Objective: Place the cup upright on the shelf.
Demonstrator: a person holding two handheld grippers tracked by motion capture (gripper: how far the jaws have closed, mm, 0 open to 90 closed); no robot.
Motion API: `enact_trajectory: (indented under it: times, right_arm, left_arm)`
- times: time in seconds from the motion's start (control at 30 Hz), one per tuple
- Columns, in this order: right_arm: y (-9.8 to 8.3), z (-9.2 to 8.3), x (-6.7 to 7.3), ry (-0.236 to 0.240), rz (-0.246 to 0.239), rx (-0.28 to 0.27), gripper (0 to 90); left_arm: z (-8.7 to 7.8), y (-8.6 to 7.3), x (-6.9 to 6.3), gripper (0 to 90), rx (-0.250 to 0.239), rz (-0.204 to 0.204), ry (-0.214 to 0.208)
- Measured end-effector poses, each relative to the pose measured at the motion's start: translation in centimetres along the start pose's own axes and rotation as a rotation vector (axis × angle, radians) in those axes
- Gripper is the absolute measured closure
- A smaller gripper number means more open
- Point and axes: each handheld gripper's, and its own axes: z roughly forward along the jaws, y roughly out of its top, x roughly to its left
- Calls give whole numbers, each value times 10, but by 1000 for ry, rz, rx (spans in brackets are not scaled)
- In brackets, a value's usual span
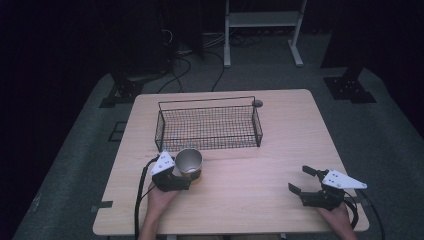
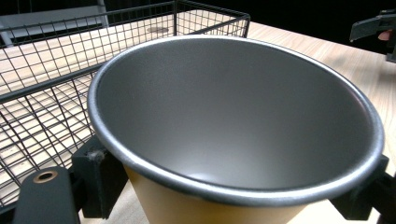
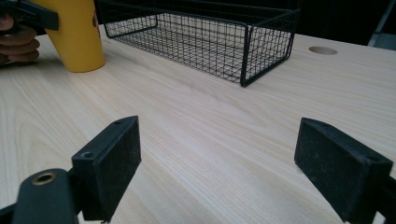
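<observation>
A dark room surrounds a pale wooden table [image 1: 260,165] standing on grey carpet; a white frame stand [image 1: 262,20] and loose cables lie beyond its far edge. On the far half of the table I see a black wire basket [image 1: 208,125], and just past its right far corner a round hole [image 1: 257,103] in the tabletop.

My left gripper [image 1: 186,176] sits at the near left of the table. Its jaws are clamped on a yellow cup [image 1: 189,163] with a grey metallic interior and rolled rim. In the left gripper view the cup [image 2: 233,116] is pressed between the two black pads, one on either side of its wall below the rim. The right gripper view shows the cup [image 3: 77,35] upright with its base on the table, just in front of the basket's near left corner.

My right gripper [image 1: 301,180] rests at the near right, well apart from the cup, its jaws spread wide over bare wood.
</observation>
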Motion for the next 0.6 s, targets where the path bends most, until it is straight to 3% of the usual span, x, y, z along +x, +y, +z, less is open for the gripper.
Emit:
enact_trajectory:
  times: [0.23, 0.6]
  right_arm:
    - [0, 0, 0, 0, 1, 0, 136]
    - [0, 0, 0, 1, 1, -1, 136]
  left_arm:
    - [-1, 4, 0, 145, -49, -13, 0]
    - [5, 29, 10, 145, -64, -13, -6]
